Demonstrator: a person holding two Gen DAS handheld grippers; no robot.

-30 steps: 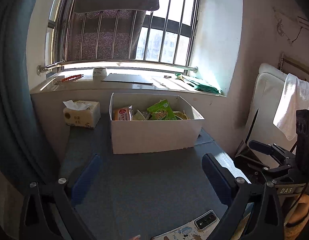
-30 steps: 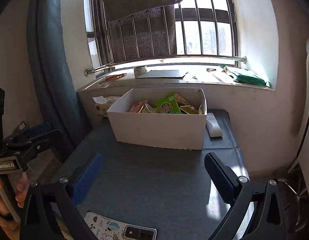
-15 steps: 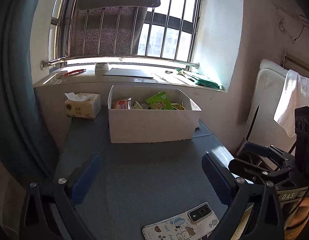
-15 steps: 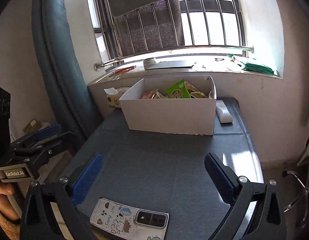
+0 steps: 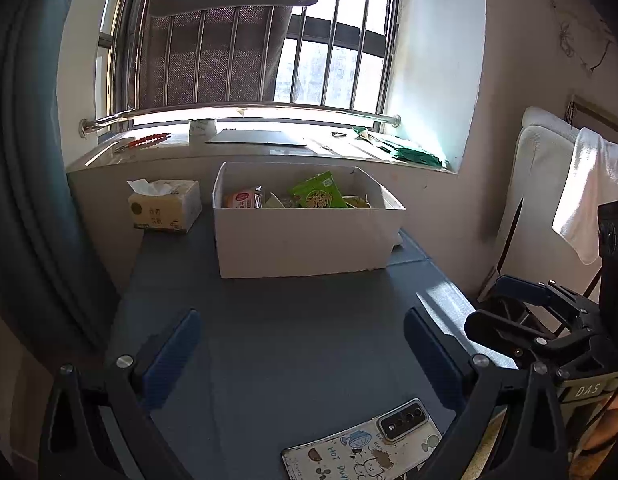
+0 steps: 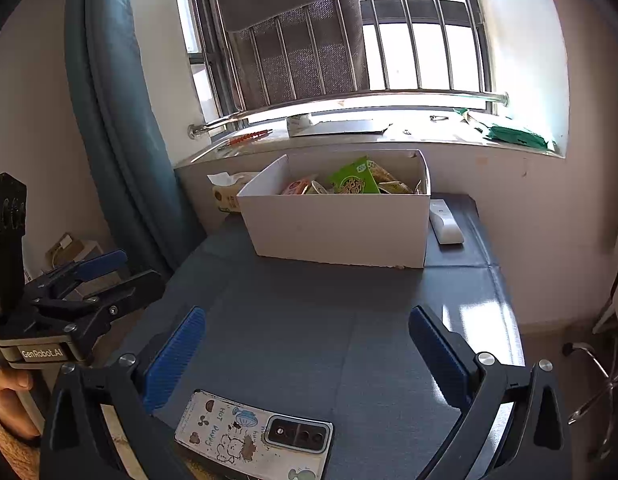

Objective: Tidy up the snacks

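A white cardboard box (image 5: 305,240) (image 6: 341,232) stands at the far end of the grey table, under the window sill. It holds several snack packets, among them a green packet (image 5: 319,192) (image 6: 353,178) and a pink-and-white packet (image 5: 243,199) (image 6: 297,187). My left gripper (image 5: 301,344) is open and empty, well short of the box over the table. My right gripper (image 6: 307,344) is open and empty, also back from the box. Each gripper shows at the edge of the other's view, the right gripper (image 5: 517,304) and the left gripper (image 6: 109,276).
A phone in a cartoon case (image 5: 365,446) (image 6: 253,436) lies at the table's near edge. A tissue box (image 5: 165,206) stands left of the box. A white remote (image 6: 445,222) lies to its right. A blue curtain (image 6: 109,120) hangs on the left, a white chair with a towel (image 5: 589,192) on the right.
Both grippers have drawn back from the box and risen a little. The phone has come further into both views. The jaws stayed open.
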